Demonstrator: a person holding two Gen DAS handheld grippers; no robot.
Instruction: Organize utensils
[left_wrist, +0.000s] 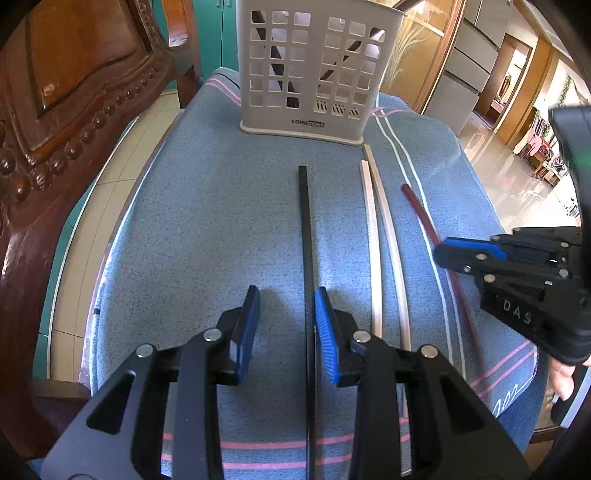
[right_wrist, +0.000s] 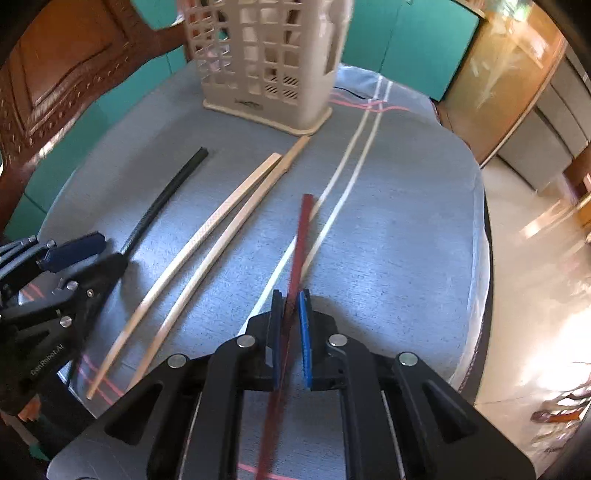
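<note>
A black chopstick (left_wrist: 306, 236) lies on the blue cloth between the fingers of my left gripper (left_wrist: 286, 314), which is open around it; it also shows in the right wrist view (right_wrist: 162, 199). Two pale wooden chopsticks (left_wrist: 373, 236) lie side by side to its right, also seen in the right wrist view (right_wrist: 221, 225). My right gripper (right_wrist: 290, 306) is shut on a dark red chopstick (right_wrist: 301, 236), whose far end shows in the left wrist view (left_wrist: 417, 206). The right gripper (left_wrist: 476, 254) appears at the right there. A beige perforated utensil holder (left_wrist: 314, 70) stands upright at the far end, with dark utensils inside.
The blue striped cloth (left_wrist: 207, 221) covers a small table. A carved wooden chair (left_wrist: 74, 110) stands close on the left. The cloth's right edge (right_wrist: 480, 240) drops off to a glossy floor. The left gripper (right_wrist: 55, 280) is at the left of the right wrist view.
</note>
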